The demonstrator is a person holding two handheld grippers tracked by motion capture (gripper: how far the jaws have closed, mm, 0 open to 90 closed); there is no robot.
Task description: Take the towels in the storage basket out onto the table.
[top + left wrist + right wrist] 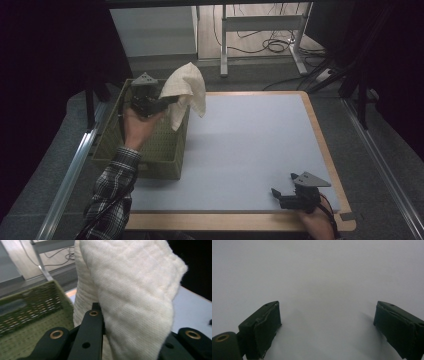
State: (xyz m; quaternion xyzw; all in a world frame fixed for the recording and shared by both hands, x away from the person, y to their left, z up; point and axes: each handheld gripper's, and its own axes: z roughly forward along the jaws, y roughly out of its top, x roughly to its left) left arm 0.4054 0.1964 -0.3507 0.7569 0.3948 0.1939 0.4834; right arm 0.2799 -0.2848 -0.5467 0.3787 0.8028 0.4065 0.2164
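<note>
Jaws of the right gripper [285, 196] stand spread wide with nothing between them, resting low over the near right part of the desk [260, 150]; in the right gripper view they frame just bare pale surface. Farther away, on the left, the left gripper [167, 101] has its jaws pressed together on a cream cloth [186, 92], which it holds up over the far right corner of the green woven basket [155, 150]. One part of the cloth hangs down outside the basket wall, toward the desk. In the left gripper view the cloth [130, 295] drapes thick and folded over the jaws. I judge it to be light, soft and limp, so it will sag and swing from any single hold. It is not fragile and not slippery. A pinch near an edge or corner, through a fold, should hold it well.
</note>
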